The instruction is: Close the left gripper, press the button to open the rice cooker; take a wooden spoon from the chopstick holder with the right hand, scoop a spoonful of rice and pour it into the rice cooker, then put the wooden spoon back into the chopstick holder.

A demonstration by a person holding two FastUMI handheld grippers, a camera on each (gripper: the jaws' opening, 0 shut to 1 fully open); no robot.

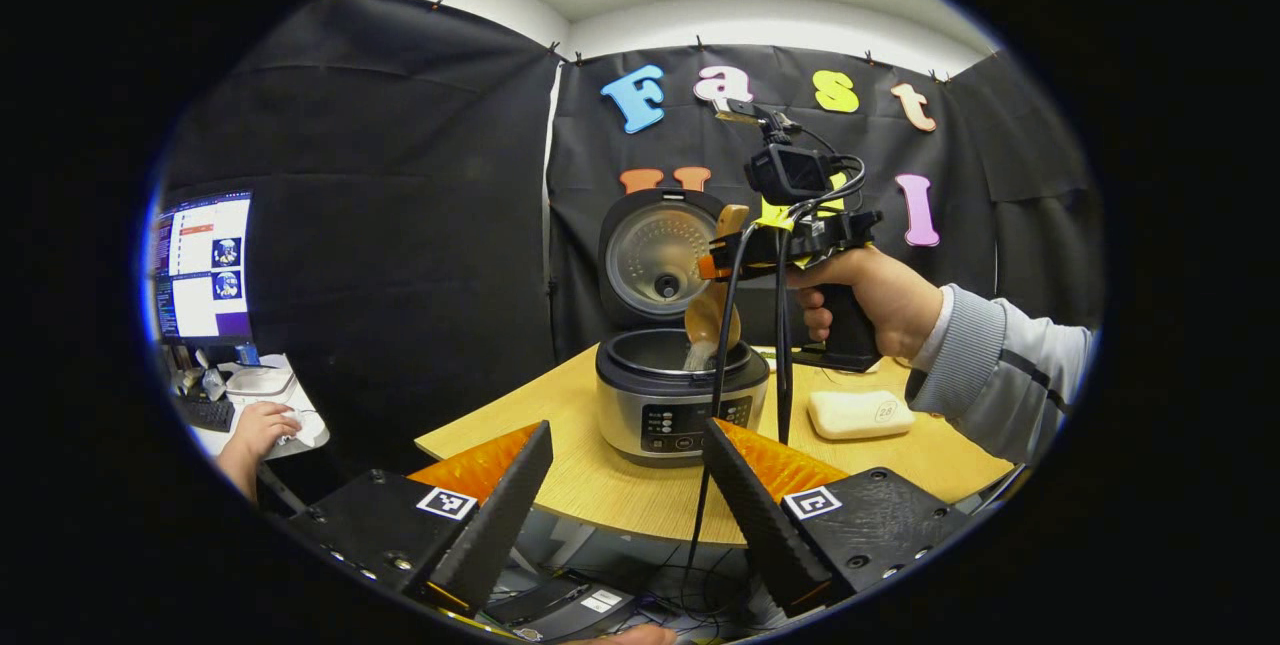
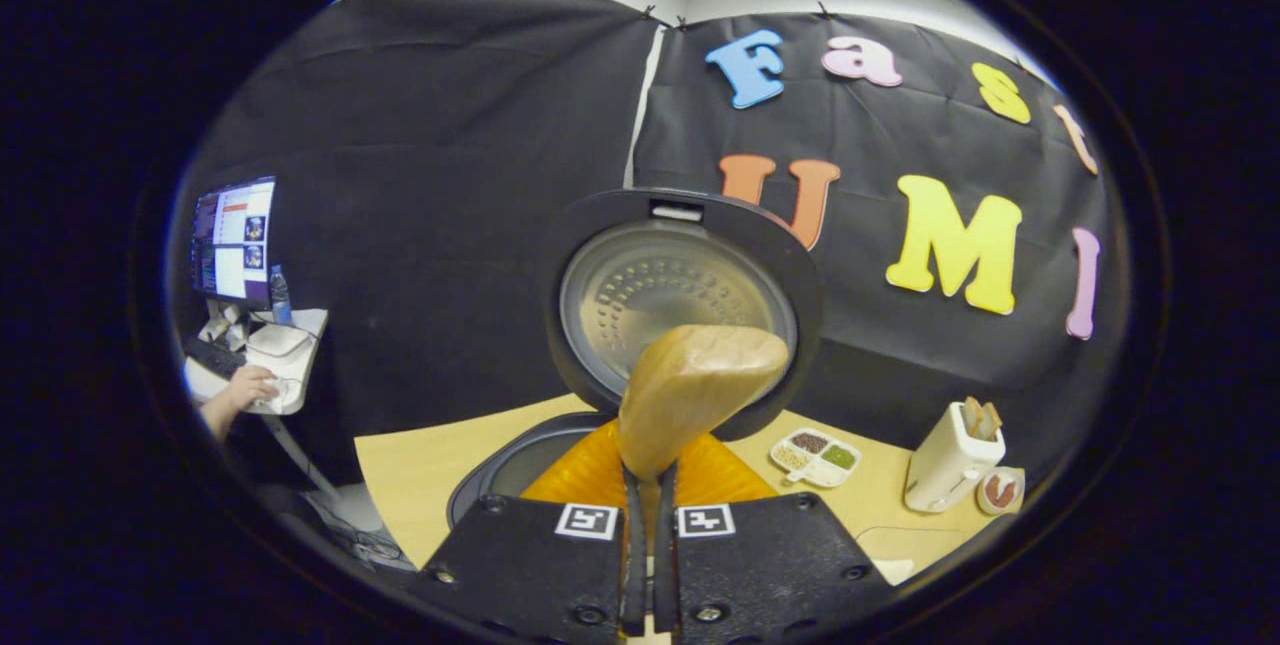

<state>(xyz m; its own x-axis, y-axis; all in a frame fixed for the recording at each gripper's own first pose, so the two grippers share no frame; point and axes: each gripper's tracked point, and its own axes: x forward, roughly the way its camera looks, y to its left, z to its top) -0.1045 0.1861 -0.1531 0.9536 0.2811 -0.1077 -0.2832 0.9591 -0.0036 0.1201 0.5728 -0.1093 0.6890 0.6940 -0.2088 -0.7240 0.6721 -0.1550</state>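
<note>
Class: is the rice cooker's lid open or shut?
Open. The rice cooker has its lid standing upright behind the pot, inner plate facing forward.
</note>
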